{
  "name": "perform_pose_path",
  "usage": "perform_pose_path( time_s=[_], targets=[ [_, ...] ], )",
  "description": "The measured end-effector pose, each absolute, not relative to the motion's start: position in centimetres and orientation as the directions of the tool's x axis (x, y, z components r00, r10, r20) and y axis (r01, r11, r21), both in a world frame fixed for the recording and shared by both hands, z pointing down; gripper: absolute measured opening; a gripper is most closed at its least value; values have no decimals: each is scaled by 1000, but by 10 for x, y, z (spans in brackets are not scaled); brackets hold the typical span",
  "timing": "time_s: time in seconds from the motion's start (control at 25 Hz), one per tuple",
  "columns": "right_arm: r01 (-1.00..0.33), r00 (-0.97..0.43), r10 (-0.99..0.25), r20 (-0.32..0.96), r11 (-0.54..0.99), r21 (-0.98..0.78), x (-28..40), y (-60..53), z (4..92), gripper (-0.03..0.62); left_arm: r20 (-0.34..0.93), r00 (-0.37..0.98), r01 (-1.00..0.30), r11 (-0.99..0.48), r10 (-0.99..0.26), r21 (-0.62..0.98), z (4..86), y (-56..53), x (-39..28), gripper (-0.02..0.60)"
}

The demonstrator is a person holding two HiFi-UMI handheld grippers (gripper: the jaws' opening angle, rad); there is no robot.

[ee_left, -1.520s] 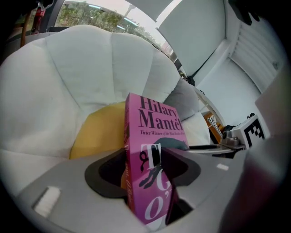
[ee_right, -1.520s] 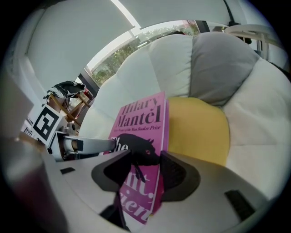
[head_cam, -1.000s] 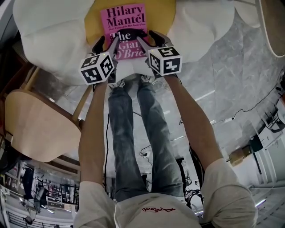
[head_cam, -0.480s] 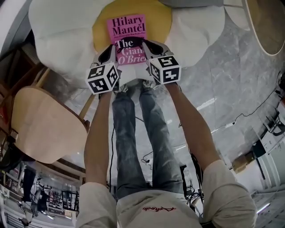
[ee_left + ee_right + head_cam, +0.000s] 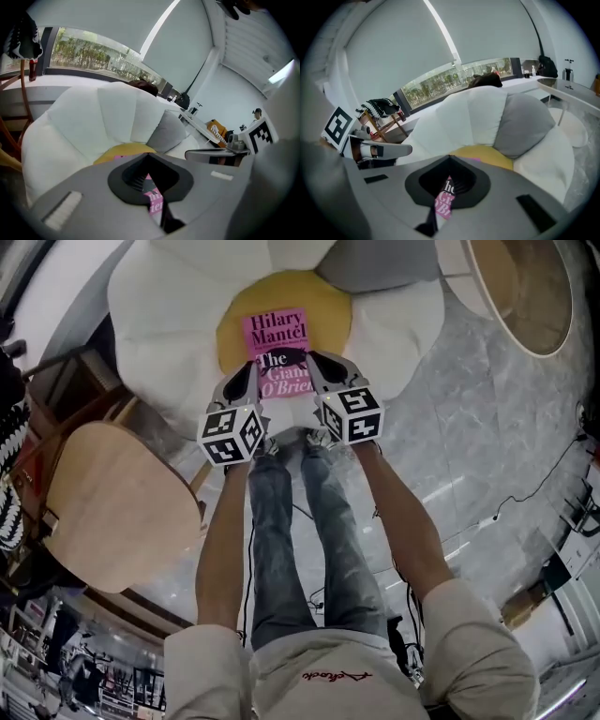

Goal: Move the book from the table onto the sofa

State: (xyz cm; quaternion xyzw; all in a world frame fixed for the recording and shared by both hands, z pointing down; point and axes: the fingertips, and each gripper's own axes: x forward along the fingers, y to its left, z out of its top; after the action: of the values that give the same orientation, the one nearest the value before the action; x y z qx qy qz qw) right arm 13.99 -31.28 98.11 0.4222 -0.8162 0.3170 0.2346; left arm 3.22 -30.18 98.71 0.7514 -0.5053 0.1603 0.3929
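Compared with one second ago, both grippers are seen lifted clear of the seat. Their jaws, spread beside the book's near corners then, have been brought together. The book has not been carried along and lies where it was. More of the sofa and the floor is taken in by the head view.

Nearest, the person's legs in blue jeans (image 5: 314, 531) are stood on the grey marble floor (image 5: 487, 418), just before the sofa's front edge. To the left, a light wooden chair seat (image 5: 117, 507) is set close beside the sofa. To the right, bare floor is left open as far as the round wooden tabletop (image 5: 525, 287) at the far right. The pink paperback book (image 5: 275, 341) is laid flat, cover up, on the round yellow centre cushion (image 5: 330, 306) of the white petal-shaped sofa (image 5: 159, 324). White petals are left free on both sides of it. Its near corners are covered in the head view by the two grippers. A grey cushion (image 5: 375, 263) is propped at the sofa's far right edge, apart from the book.

The left gripper (image 5: 250, 373) is held above the book's near left corner with its jaws clenched on nothing. The right gripper (image 5: 312, 362) is held above the near right corner, likewise closed and empty. In each gripper view the pink cover is seen only through the opening behind the meeting jaws.
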Motion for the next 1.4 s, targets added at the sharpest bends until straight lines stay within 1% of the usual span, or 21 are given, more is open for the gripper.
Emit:
perform_pose_path(
  time_s=[0.32,0.64,0.8,1.0,1.16,1.4],
  targets=[
    [-828,-555,-631,541,477,-294,138,-321,866,8,558,446,-886,-256,-699,387,880,-309,34,9],
    [-822,-567,-696,441,508,-257,140,-320,755,9,454,438,-882,-274,-776,384,772,-314,32,9],
    [-830,-557,-723,409,505,-237,144,-300,704,8,409,451,-876,-307,-793,371,718,-294,37,9],
    [-839,-544,-767,341,498,-219,156,-290,642,8,347,461,-878,-365,-816,308,645,-281,47,9],
    [-845,-535,-782,320,495,-204,165,-279,596,8,315,459,-880,-376,-831,288,592,-272,52,9],
    [-847,-531,-808,255,504,-166,172,-269,544,8,266,438,-894,-385,-859,228,542,-265,40,9]
  ],
)
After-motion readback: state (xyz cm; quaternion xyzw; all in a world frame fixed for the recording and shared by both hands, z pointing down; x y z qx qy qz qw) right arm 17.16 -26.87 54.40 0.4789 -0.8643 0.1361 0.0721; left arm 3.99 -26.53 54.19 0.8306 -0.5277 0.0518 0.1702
